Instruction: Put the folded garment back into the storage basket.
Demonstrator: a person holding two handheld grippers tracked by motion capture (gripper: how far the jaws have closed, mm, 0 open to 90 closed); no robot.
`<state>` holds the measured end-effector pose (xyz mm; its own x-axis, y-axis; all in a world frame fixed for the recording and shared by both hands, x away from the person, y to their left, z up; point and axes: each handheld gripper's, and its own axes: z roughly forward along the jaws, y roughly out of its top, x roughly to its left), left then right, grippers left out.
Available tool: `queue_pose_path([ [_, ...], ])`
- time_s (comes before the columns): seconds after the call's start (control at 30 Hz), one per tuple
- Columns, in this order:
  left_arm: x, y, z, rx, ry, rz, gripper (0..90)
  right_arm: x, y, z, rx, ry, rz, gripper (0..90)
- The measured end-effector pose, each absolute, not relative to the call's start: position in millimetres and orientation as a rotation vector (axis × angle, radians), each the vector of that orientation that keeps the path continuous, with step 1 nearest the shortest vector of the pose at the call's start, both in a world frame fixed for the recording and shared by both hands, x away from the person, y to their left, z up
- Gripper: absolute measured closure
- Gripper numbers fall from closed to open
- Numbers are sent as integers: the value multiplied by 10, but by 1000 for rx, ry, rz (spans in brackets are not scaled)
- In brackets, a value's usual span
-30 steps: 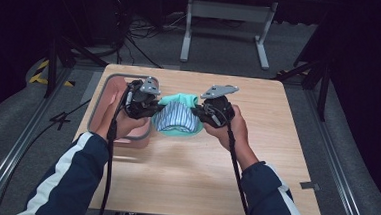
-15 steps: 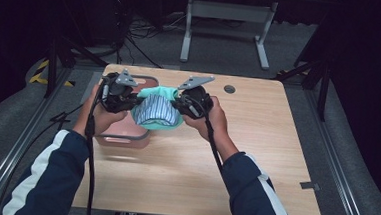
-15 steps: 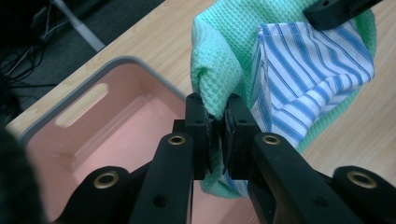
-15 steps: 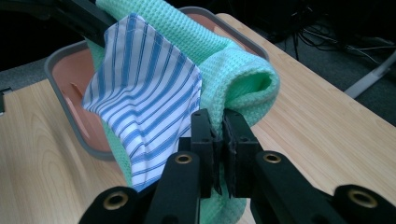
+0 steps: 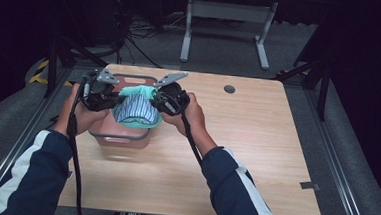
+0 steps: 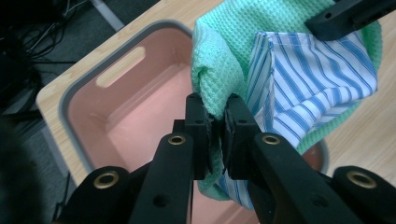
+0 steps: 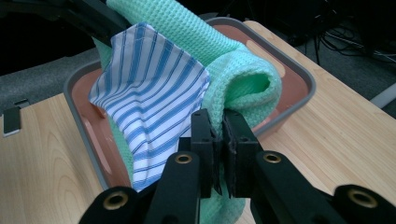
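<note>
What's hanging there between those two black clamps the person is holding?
A green waffle cloth with a blue-striped cloth folded inside it, pinched by the left gripper and right gripper, hanging over a pink bin. The high view shows it best.

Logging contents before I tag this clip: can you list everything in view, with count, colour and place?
Cloth bundle: one, mint-green waffle weave with blue-and-white striped fabric, hanging between both grippers above the bin.
Bin: one, pink inside with grey rim, near the table's left edge.
Table: one, light wood, with a dark round grommet near its far edge.
White metal stand: one, on the floor beyond the table.
Left gripper: black, shut on the cloth's green edge.
Right gripper: black, shut on the opposite edge.
Sleeves: two, navy with white stripe.
</note>
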<state>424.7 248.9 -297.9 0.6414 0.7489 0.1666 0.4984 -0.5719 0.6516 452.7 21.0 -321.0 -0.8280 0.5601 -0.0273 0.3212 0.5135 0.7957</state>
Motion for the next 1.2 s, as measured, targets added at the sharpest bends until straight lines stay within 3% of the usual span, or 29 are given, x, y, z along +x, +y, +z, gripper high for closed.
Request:
queue_pose_path([
  [1.2,4402,2779,-3398,2392,1095,581,821,4734,845,-3644,736,2632,1058,832],
])
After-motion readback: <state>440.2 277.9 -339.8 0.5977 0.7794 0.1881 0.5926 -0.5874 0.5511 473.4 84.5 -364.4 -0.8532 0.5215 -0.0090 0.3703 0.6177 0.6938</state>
